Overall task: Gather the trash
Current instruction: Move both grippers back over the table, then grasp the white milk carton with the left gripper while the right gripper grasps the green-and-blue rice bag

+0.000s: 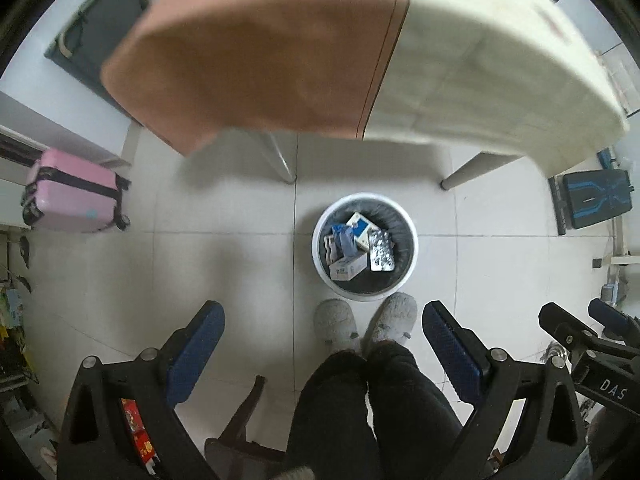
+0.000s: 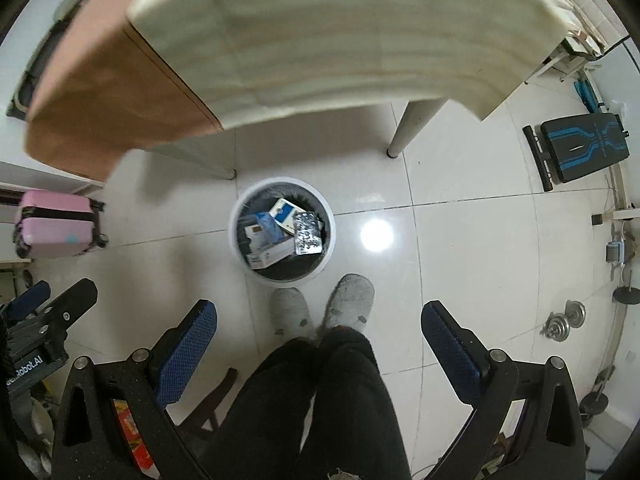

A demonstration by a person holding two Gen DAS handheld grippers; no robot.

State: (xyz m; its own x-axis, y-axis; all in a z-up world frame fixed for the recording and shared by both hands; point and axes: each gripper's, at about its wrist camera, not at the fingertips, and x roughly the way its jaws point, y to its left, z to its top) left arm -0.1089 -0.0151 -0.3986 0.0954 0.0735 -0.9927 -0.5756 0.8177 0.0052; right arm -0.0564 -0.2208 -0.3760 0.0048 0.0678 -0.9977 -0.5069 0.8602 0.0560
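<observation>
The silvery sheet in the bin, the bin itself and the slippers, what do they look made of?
The silvery sheet looks like foil, a pill blister pack by its rows of shiny bumps. The bin seems smooth white plastic with a dark liner inside, judging by its even, slightly glossy rim. The slippers look like grey plush fleece: fuzzy and matte.

Glossy white floor tiles (image 2: 460, 240) catch an overhead light's glare beneath a table (image 2: 320, 32) draped in cream and tan cloths. A pink suitcase (image 1: 74, 196) stands by the wall; a black-and-blue bench (image 2: 580, 148) sits opposite.
</observation>
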